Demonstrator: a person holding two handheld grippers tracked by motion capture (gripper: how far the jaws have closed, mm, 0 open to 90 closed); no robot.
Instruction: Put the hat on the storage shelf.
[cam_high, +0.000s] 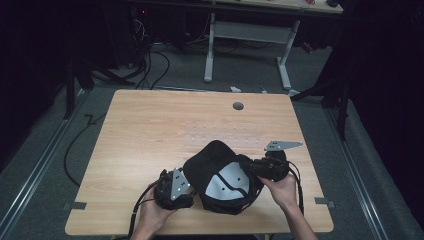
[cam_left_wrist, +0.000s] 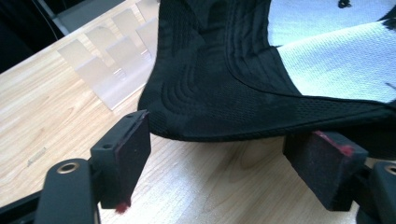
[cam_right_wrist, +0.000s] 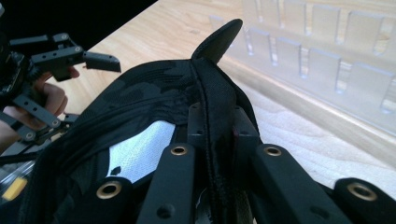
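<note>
The right gripper (cam_right_wrist: 215, 135) has its two black jaws pressed together on a black fabric edge of the cap (cam_high: 220, 177), pinching the seamed rim so that the cloth stands up in a ridge between the pads. The left gripper (cam_left_wrist: 229, 163) has its jaws spread wide, one on either side of the cap's near edge, with the stitched black rim hanging just above the gap and not touching either pad. The cap lies upside down on the wooden table (cam_high: 150, 130), near the person's edge and between the two hands, its pale mesh lining facing up and the dark brim pointing away toward the middle of the table. A clear plastic rack (cam_right_wrist: 322, 51) with upright slots stands on the table just beyond the cap. The cap looks light and soft: the crown sags and folds where it is pinched, so it will probably droop if lifted by one point alone. The stitched rim band and the stiffer brim seem the better places to hold it, since thin mesh could slip or bunch. A second grip on the opposite rim, where the left jaws already straddle it, would likely keep it open.
</note>
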